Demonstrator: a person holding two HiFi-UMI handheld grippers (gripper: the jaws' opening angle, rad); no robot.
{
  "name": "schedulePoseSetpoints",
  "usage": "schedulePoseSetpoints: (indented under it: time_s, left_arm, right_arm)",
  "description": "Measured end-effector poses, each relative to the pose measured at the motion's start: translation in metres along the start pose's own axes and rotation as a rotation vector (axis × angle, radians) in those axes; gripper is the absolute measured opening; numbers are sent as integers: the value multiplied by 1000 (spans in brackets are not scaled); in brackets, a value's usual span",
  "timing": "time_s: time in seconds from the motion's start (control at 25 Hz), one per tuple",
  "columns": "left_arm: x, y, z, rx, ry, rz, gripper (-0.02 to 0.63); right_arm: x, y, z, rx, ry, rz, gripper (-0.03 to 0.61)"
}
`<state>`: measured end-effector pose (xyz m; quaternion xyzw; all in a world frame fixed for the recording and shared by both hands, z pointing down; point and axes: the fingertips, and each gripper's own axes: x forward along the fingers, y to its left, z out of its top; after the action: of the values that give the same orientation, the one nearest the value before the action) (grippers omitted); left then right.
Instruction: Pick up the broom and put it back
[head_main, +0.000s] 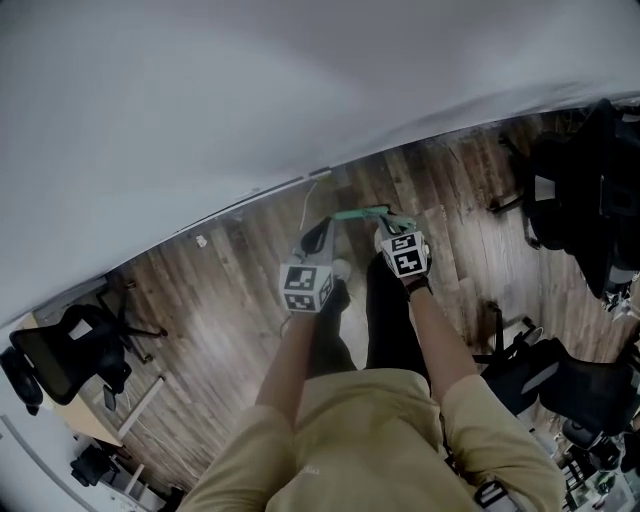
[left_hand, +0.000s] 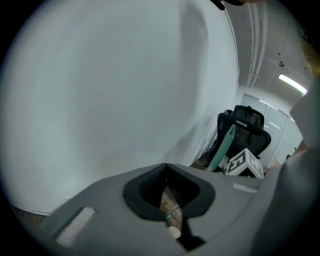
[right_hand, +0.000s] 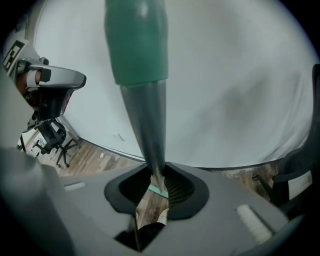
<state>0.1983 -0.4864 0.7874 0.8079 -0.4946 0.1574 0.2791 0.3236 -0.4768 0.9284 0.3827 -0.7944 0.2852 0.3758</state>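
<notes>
The broom has a grey metal shaft with a green grip (head_main: 360, 213) and stands close to the white wall. In the right gripper view the broom's shaft (right_hand: 145, 125) runs up out of the jaws, and my right gripper (right_hand: 152, 197) is shut on it below the green grip. The head view has my right gripper (head_main: 386, 228) at the grip's right end. Just left of it my left gripper (head_main: 318, 232) points toward the wall. Its jaws (left_hand: 170, 205) stand a narrow slit apart, with floor showing through and nothing pressed between them. The broom (left_hand: 222, 145) rises to its right.
A white wall (head_main: 200, 100) fills the far side and meets the wooden floor (head_main: 230, 290) at a baseboard. Black office chairs stand at the left (head_main: 60, 360) and at the right (head_main: 590, 200). The person's legs and a white shoe (head_main: 342, 268) are right below the grippers.
</notes>
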Motion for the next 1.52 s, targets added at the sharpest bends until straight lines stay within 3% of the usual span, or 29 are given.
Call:
schedulePoseSetpoints:
  time_s: [0.24,0.48,0.68,1.2,1.24,1.28,1.36,1.52]
  left_arm:
    - [19,17,-20,-26,25,7,2]
    - [6,38,-30,-55,30,30,2]
    - [8,40,-18,-104,-30,28,3]
    - [7,59,-38,-99,-26,57,2]
    - [7,59,-39,-96,-24,58,2]
    - [8,59,-39,-95,-23,58,2]
    - [9,58,-37,-94,-23,55,2]
    - [10,49,-28,-67,-22,44,2]
  right_arm:
    - [56,-1,-18,-71,71,31,87]
    - [104,9,-23,12,57,36,89]
    - [134,5,14,13,-12,68,89]
    - [192,-33,74,139,-144,118,93]
    - [193,-31,75,146,-148,135,109]
    - [194,-29,75,158,-154,158,168]
    - [195,-26,76,175,-169,190,341]
    - [181,-30,79,182,-185,168,381]
